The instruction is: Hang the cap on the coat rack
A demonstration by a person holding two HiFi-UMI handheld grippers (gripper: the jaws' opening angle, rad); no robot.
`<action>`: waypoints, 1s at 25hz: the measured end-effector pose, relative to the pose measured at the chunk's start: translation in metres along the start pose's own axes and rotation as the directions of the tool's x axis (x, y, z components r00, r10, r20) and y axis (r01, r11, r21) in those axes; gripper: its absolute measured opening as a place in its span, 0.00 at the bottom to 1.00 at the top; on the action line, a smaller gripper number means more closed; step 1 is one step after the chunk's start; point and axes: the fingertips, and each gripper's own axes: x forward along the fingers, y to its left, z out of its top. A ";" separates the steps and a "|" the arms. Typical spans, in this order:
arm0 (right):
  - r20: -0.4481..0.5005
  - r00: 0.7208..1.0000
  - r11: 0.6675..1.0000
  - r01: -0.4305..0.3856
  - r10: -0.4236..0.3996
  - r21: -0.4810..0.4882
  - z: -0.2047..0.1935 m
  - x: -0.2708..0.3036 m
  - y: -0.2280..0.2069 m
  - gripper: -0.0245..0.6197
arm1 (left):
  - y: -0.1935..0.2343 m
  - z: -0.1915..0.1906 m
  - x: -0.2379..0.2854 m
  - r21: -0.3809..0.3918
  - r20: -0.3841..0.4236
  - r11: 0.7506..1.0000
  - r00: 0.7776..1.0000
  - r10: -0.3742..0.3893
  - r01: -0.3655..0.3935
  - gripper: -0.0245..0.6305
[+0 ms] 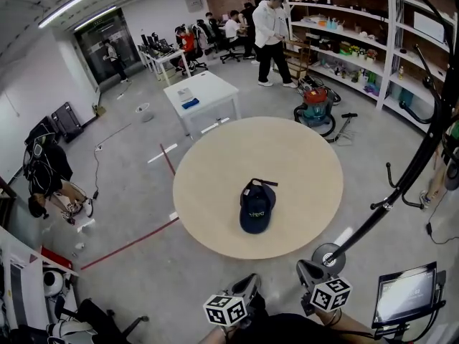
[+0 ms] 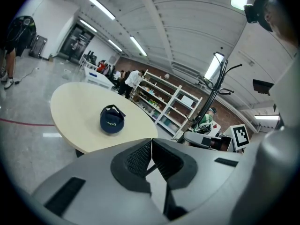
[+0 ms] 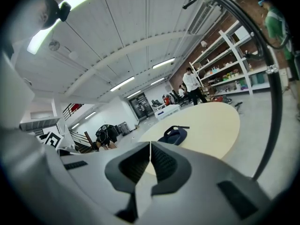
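Observation:
A navy cap [image 1: 257, 208] lies on the round beige table [image 1: 301, 156], a little toward the near edge, strap side away from me. The black coat rack [image 1: 419, 160] stands right of the table, its pole leaning up out of view. Both grippers hang short of the table's near edge, apart from the cap. My left gripper [image 1: 250, 282] is shut with nothing in it, and so is my right gripper [image 1: 305, 269], close to the rack's base. The left gripper view has the cap [image 2: 111, 121] beyond shut jaws [image 2: 151, 143]. The right gripper view has it [image 3: 173, 135] past shut jaws [image 3: 150, 147], rack pole [image 3: 277, 102] at right.
A white table [image 1: 202, 92] stands beyond the round one, with a vacuum cleaner [image 1: 315, 110] and white shelving [image 1: 358, 41] at the right. People stand and sit at the back; one bends down at the left [image 1: 46, 181]. A screen [image 1: 405, 292] sits at my lower right.

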 end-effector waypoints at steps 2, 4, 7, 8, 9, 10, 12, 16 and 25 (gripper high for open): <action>0.006 1.000 1.000 0.005 -0.005 0.005 0.005 0.009 -0.004 0.05 | 0.007 0.008 0.007 0.004 -0.003 1.000 1.000 0.000 0.000 0.05; 0.012 1.000 1.000 0.011 -0.012 0.007 0.010 0.019 -0.008 0.05 | 0.015 0.015 0.014 0.005 -0.005 1.000 1.000 -0.001 0.001 0.05; 0.017 1.000 1.000 0.024 -0.024 0.010 0.016 0.032 -0.012 0.05 | 0.024 0.028 0.025 0.010 -0.010 1.000 1.000 -0.010 0.010 0.05; 0.017 0.999 0.999 0.029 -0.030 0.012 0.019 0.036 -0.014 0.05 | 0.027 0.033 0.029 0.013 -0.012 1.000 1.000 -0.014 0.014 0.05; 0.018 0.999 0.999 0.035 -0.035 0.013 0.021 0.040 -0.017 0.05 | 0.030 0.038 0.035 0.015 -0.014 1.000 1.000 -0.018 0.018 0.05; 0.018 0.999 0.999 0.040 -0.041 0.015 0.024 0.045 -0.020 0.05 | 0.033 0.042 0.040 0.016 -0.016 1.000 1.000 -0.023 0.023 0.05; 0.019 0.998 0.999 0.051 -0.051 0.017 0.028 0.056 -0.025 0.05 | 0.039 0.050 0.050 0.018 -0.021 0.999 0.999 -0.034 0.035 0.05; 0.016 0.997 0.997 0.069 -0.069 0.015 0.038 0.075 -0.032 0.05 | 0.051 0.066 0.065 0.020 -0.029 0.999 0.998 -0.047 0.048 0.05; -0.029 0.993 0.993 0.111 -0.110 0.034 0.043 0.120 -0.047 0.05 | 0.094 0.092 0.086 0.019 -0.054 0.999 0.998 -0.038 0.039 0.05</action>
